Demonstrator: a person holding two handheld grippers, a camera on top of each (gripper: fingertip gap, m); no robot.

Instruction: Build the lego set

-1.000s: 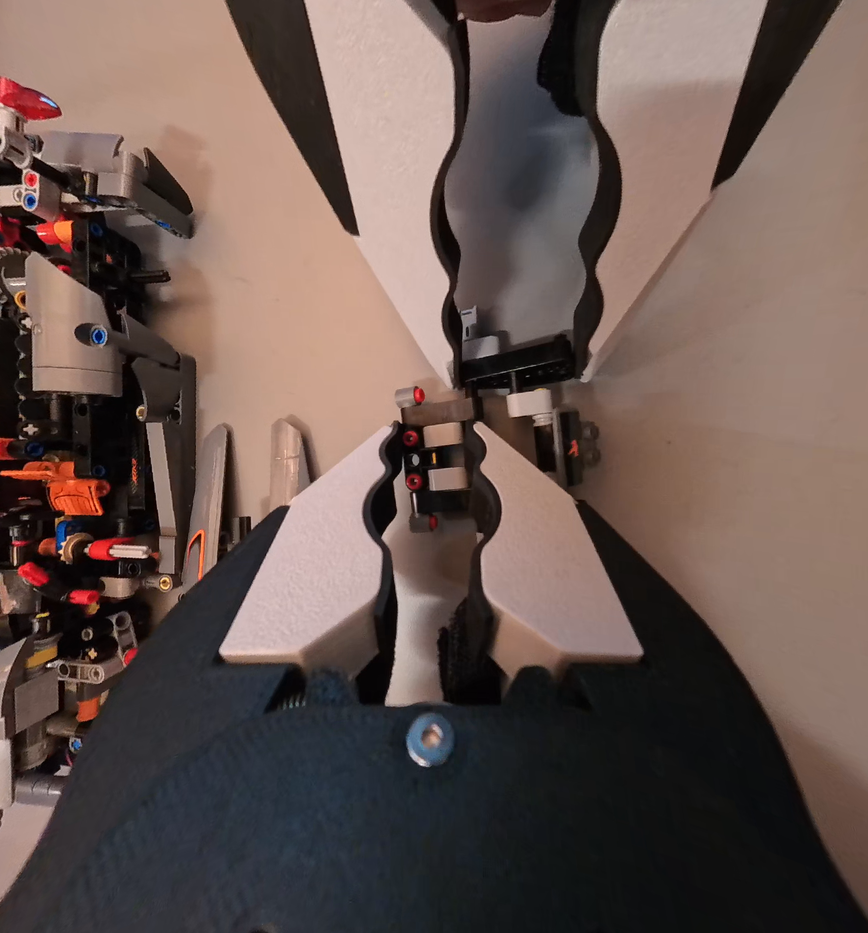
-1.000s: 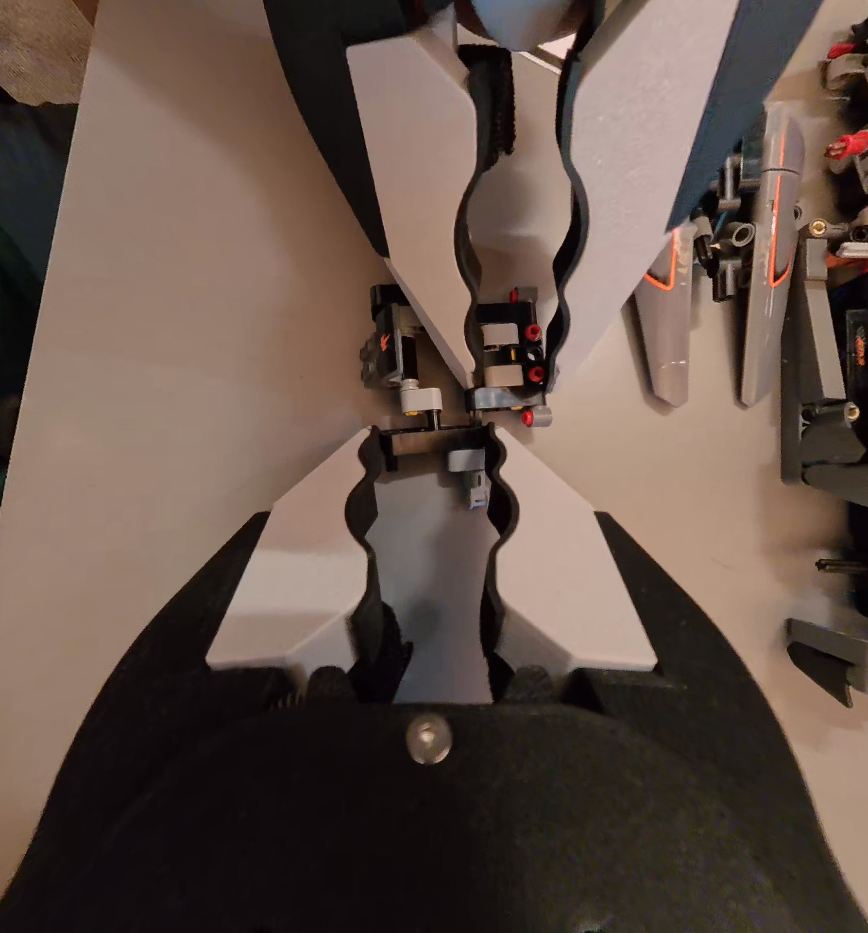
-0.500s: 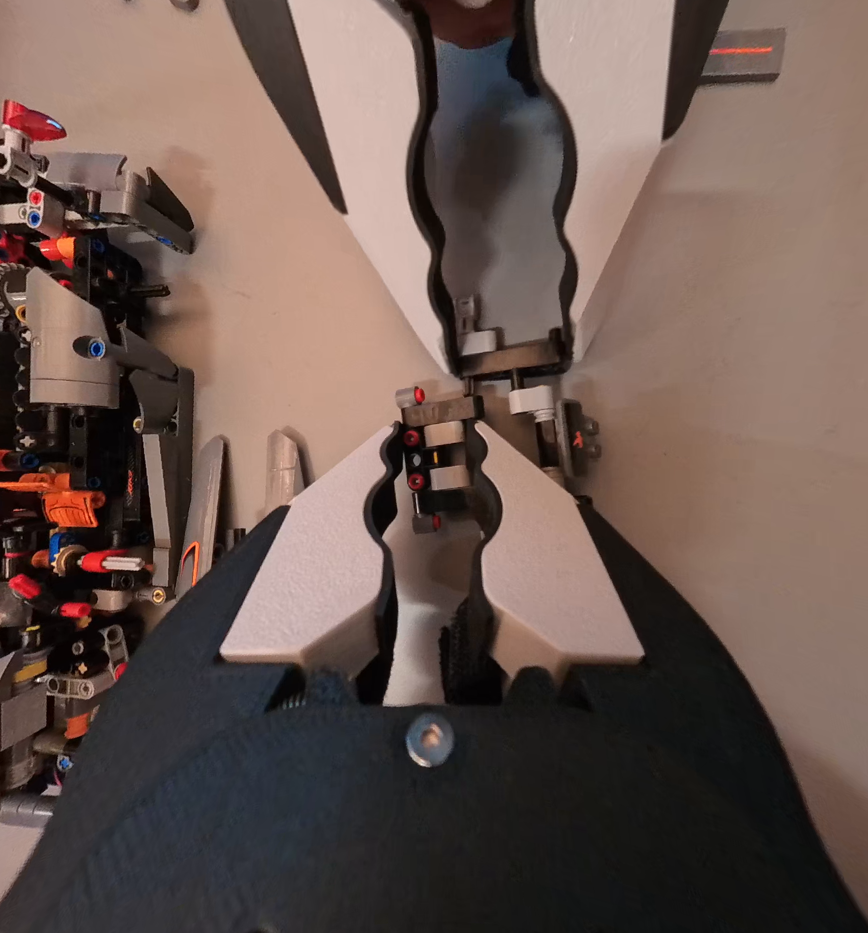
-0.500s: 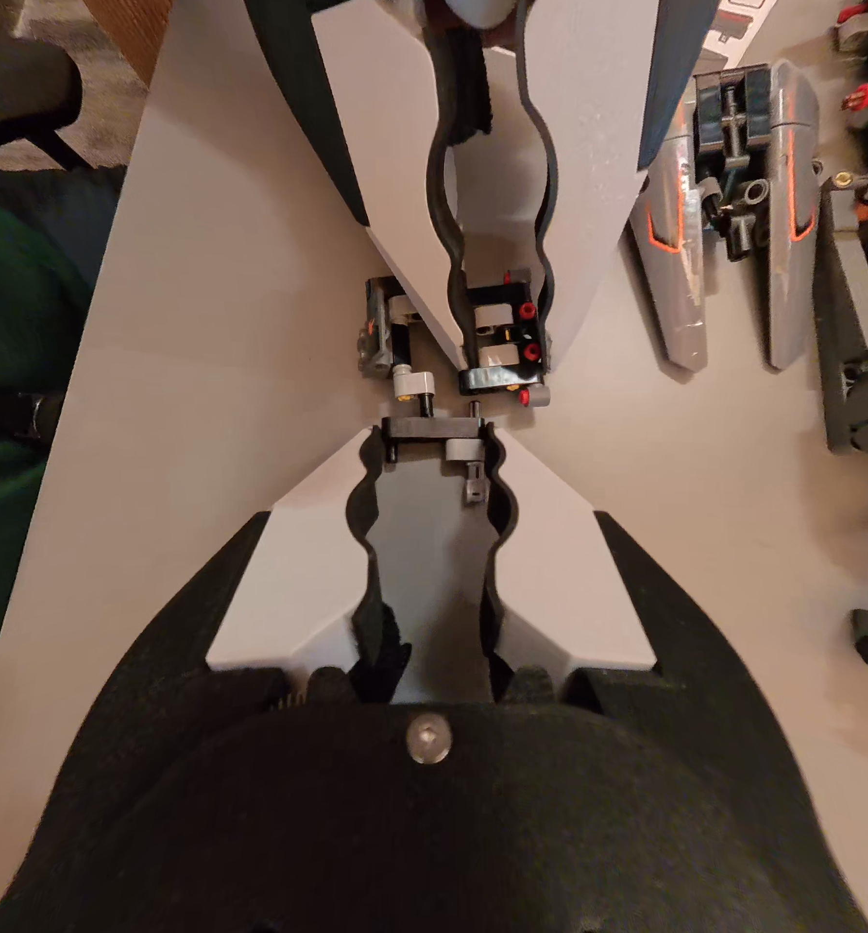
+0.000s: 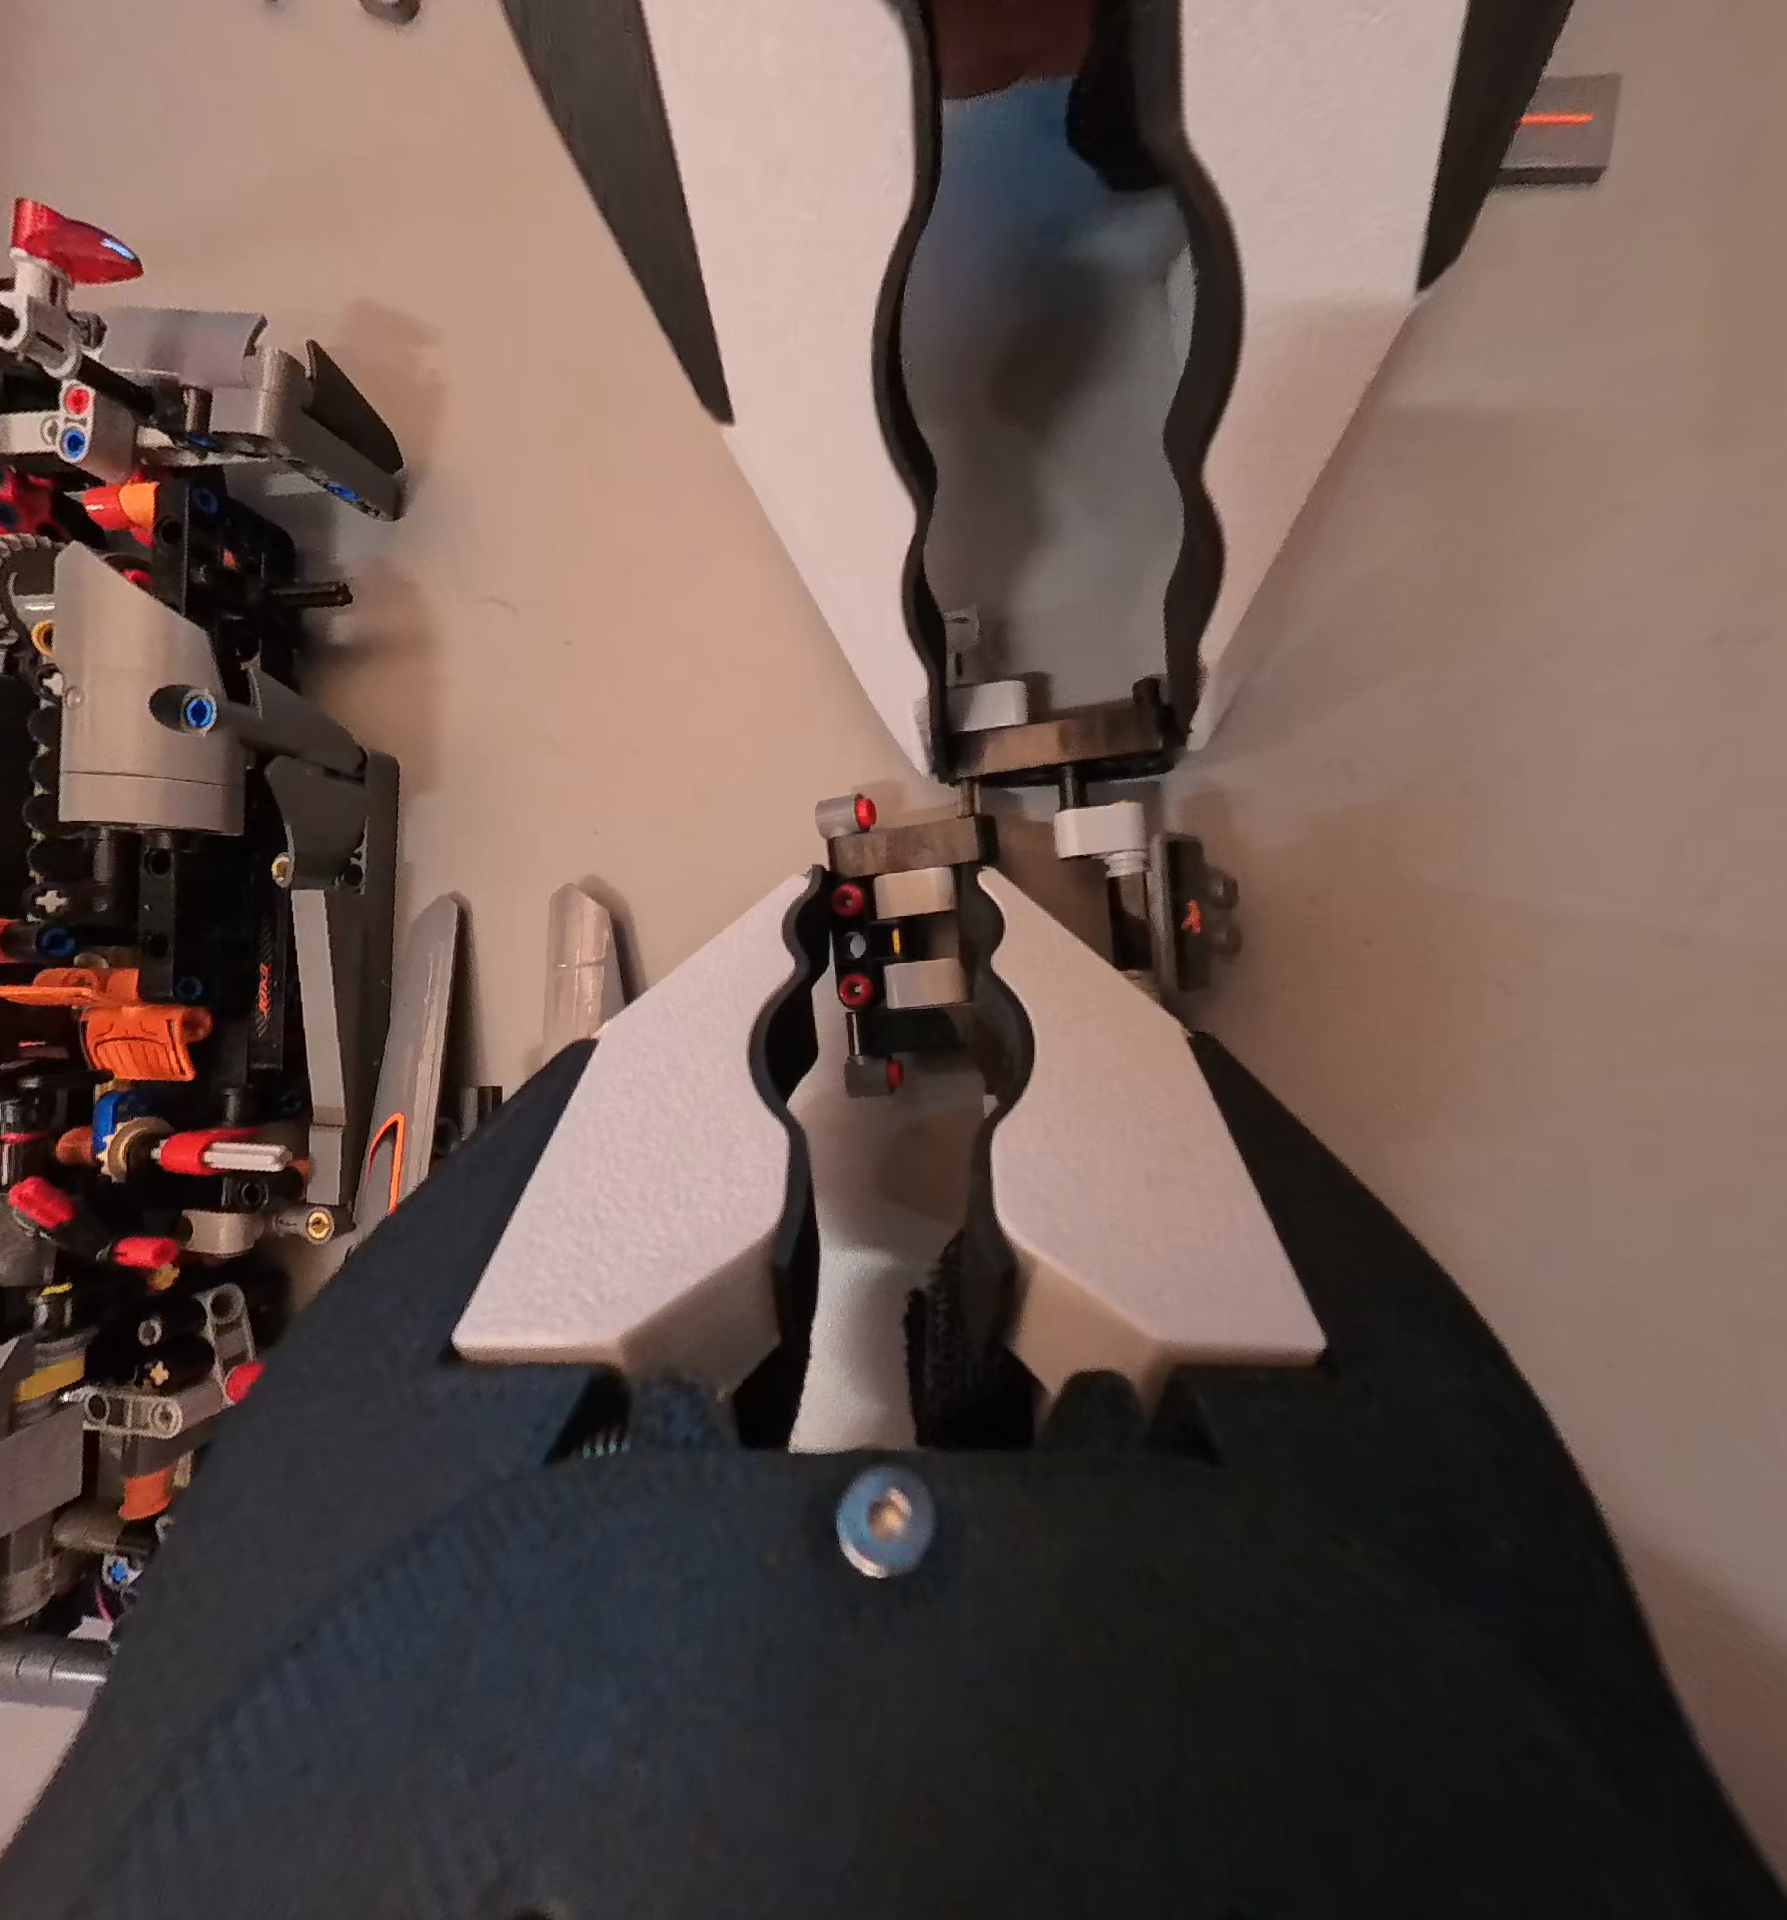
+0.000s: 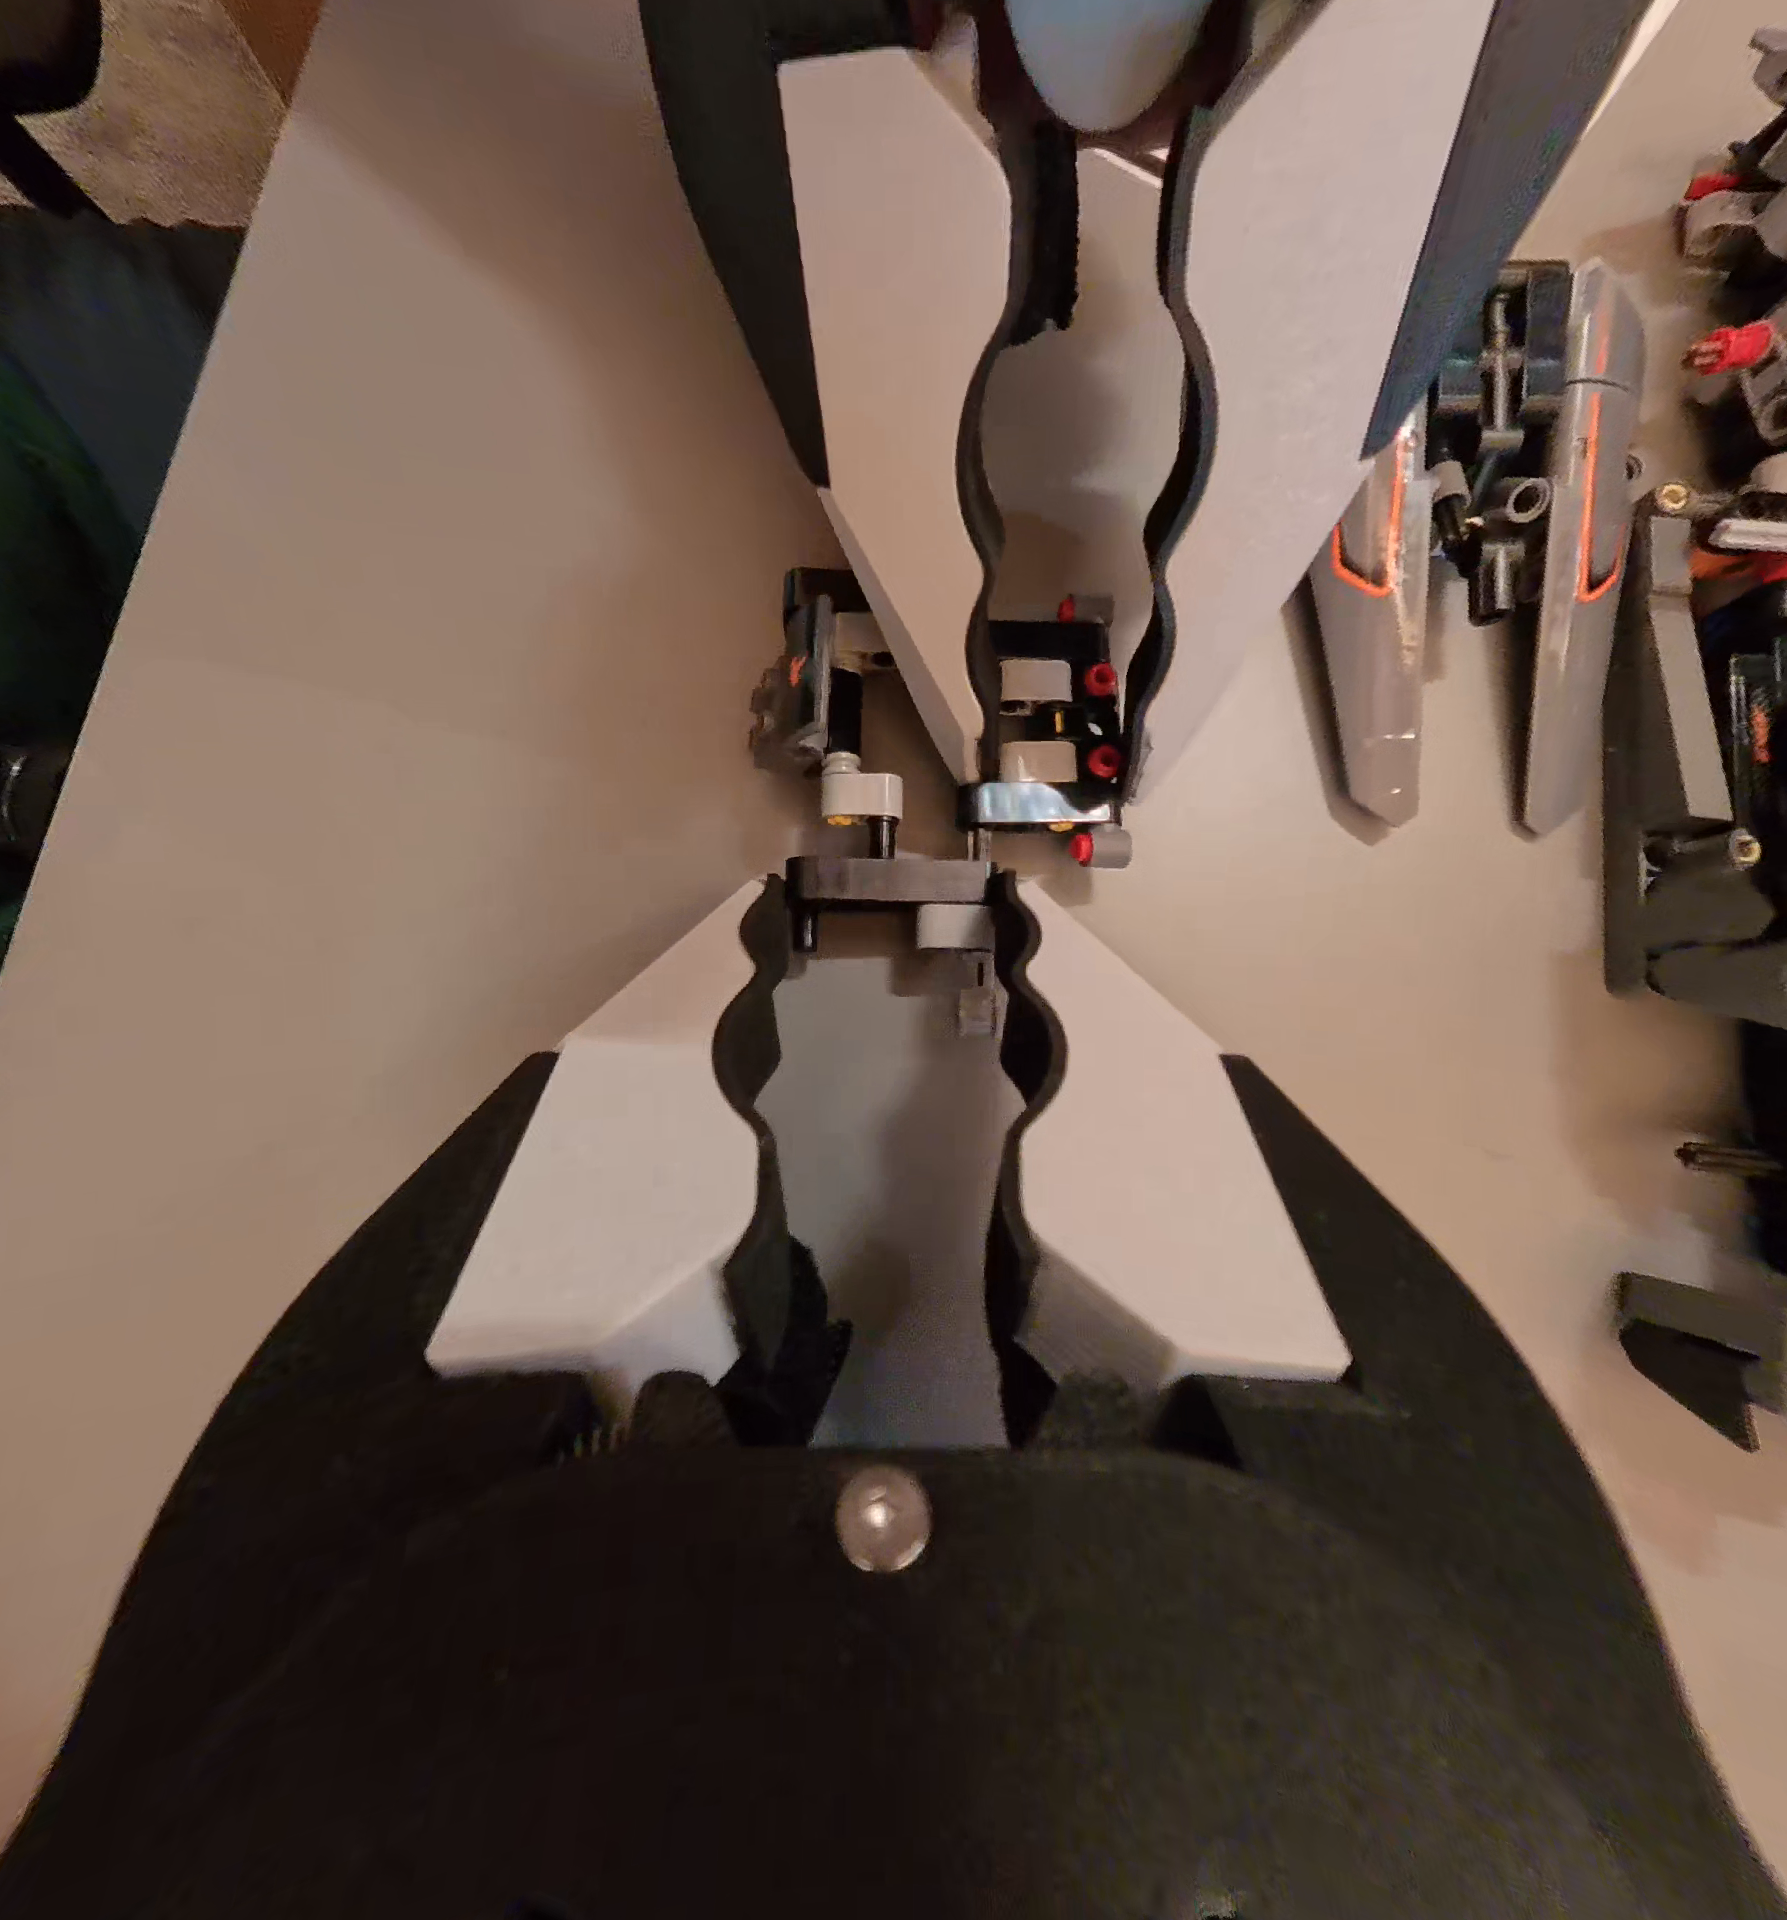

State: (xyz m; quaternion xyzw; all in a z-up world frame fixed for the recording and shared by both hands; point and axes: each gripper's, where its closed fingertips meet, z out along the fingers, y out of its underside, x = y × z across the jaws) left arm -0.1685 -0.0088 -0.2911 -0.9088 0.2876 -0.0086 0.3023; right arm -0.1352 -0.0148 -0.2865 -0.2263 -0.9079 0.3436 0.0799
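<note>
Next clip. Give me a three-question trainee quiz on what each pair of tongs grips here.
1. True or false: the left tongs grip a small black sub-assembly with red pins.
2. The right tongs grip: A) a grey pointed panel, B) a short black beam with pins, C) nothing.
3. Fill in: in the left wrist view, the large partly built black, grey and orange model lies along the ____ edge of the picture.

Key: 1 true; 2 B; 3 left.
</note>
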